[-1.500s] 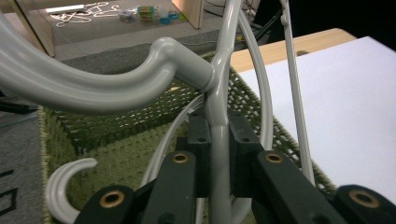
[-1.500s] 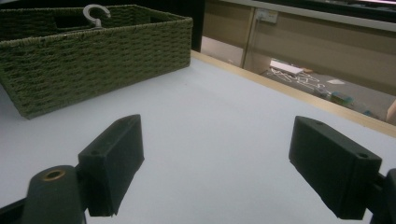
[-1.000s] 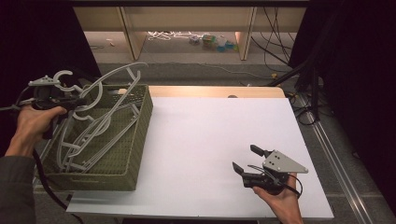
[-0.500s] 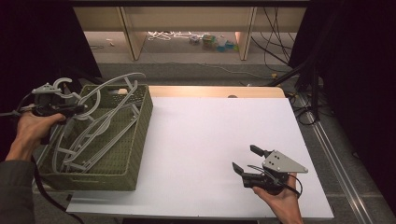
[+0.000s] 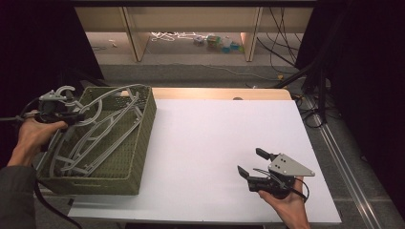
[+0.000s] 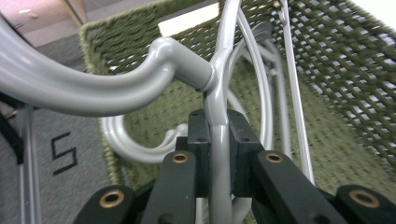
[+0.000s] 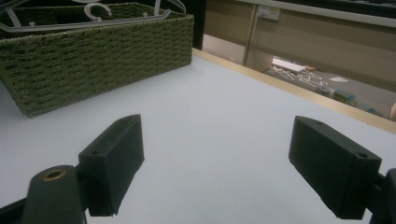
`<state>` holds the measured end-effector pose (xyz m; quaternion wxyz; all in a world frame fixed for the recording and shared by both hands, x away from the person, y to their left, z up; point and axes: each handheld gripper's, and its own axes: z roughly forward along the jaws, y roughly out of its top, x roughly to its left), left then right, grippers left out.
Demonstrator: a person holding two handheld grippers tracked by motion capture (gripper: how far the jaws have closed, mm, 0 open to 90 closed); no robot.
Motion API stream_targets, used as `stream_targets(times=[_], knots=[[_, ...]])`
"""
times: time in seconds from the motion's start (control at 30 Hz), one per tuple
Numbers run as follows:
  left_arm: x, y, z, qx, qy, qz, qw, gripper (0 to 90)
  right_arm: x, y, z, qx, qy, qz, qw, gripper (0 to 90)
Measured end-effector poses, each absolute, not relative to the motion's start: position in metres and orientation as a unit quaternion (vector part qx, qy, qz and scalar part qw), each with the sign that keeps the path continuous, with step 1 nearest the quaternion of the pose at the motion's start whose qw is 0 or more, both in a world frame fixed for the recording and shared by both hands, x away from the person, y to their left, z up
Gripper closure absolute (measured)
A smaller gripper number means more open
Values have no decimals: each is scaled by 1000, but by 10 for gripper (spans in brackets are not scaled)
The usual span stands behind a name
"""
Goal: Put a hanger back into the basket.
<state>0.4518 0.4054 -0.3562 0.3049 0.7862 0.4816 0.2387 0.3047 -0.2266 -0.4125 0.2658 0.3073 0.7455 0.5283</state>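
Observation:
A green woven basket [image 5: 138, 143] stands at the table's left and holds several grey plastic hangers [image 5: 102, 131]. My left gripper [image 5: 71, 115] hovers over the basket's left rim, shut on one grey hanger [image 6: 219, 93] just below its hook. In the left gripper view the two pads pinch the hanger's neck, with the basket [image 6: 336, 70] behind. My right gripper [image 5: 249, 162] rests low over the white table [image 5: 215, 138] at the front right, open, with nothing between its pads [image 7: 116, 154]. The basket [image 7: 93, 51] sits far off in the right gripper view.
A wooden strip [image 5: 215, 93] runs along the table's far edge. Behind it stand shelves with small clutter [image 5: 215, 40] on the floor, and cables [image 5: 286, 52] trail at the right. A metal rail [image 5: 344, 157] lies beside the table's right side.
My left gripper has sunk a little with the hanger, bringing it lower into the basket. The right gripper has kept still.

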Motion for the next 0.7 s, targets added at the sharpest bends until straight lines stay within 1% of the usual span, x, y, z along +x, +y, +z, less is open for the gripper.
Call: stream_targets(times=[0.2, 0.27, 0.57, 0.7], knots=[[454, 402, -360, 789, 479, 234, 307, 817, 305, -227, -412, 306, 743, 530, 270, 188], [456, 399, -362, 798, 470, 228, 299, 817, 305, -227, -412, 307, 744, 530, 268, 188], [465, 388, -378, 804, 474, 223, 281, 815, 304, -228, -411, 313, 747, 527, 256, 189], [467, 385, -388, 811, 471, 220, 267, 813, 304, -229, -411, 310, 748, 527, 259, 189]])
